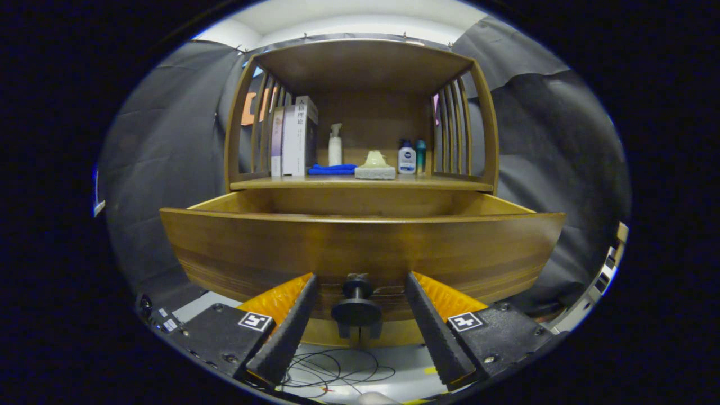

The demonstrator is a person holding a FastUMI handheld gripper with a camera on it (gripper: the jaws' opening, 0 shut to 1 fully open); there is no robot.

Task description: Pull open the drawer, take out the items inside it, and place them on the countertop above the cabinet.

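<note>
Tongs apart, fingers either side of the dark knob on the pulled-out drawer.

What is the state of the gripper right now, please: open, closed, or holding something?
Gripper: open, holding nothing; its fingers stand apart on either side of the drawer knob, not pressing on it.

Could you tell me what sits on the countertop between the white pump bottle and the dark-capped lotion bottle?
In the gripper view, a tissue box sits between the pump bottle and lotion bottle. The gripper is open around the drawer knob.
</note>
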